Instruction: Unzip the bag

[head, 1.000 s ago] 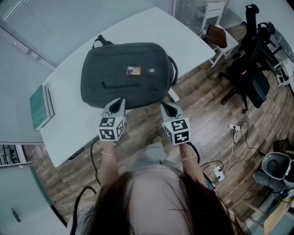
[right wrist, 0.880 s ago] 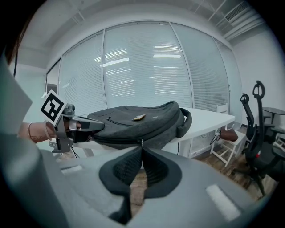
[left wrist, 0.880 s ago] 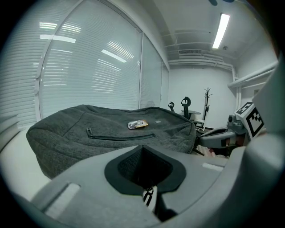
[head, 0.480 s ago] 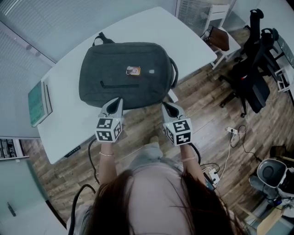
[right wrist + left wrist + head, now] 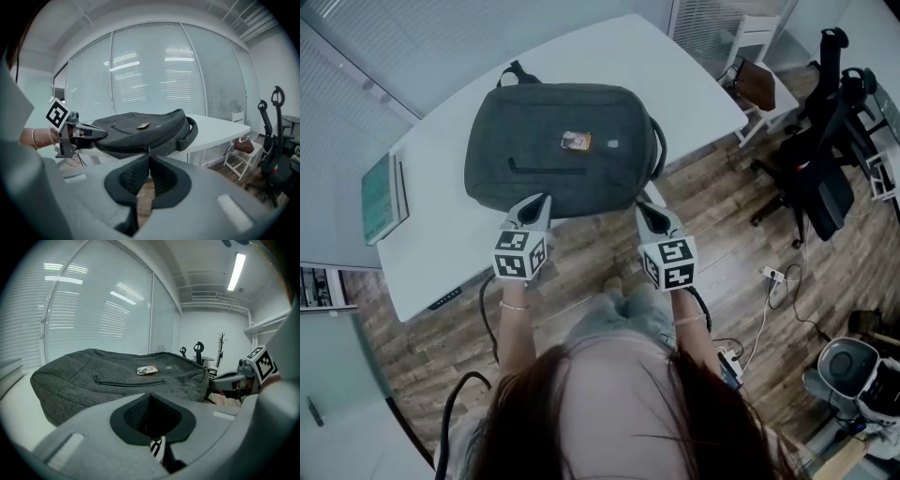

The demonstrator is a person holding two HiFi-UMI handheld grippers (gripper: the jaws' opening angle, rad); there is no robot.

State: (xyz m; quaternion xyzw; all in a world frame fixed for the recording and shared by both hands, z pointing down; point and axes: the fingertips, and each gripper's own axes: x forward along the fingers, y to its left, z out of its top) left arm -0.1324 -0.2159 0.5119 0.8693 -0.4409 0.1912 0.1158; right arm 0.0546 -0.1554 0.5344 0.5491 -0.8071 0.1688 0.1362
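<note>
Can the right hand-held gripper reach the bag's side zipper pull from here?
Probably yes: the zipper pull on the bag hangs just ahead of the right hand-held gripper, nothing between; its shut jaws must open first.

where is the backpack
In the head view the grey backpack lies at the near edge of the table, ahead of the left gripper and right gripper, with a green book to its left.

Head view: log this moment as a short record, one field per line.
bag: grey backpack, lying flat on the white table
left tongs: shut, nothing between, at the bag's near edge
right tongs: shut, nothing between, at the bag's near edge
zip: near-side zip looks closed; pull hangs by the right tongs
beside: green book at the table's left end
</note>
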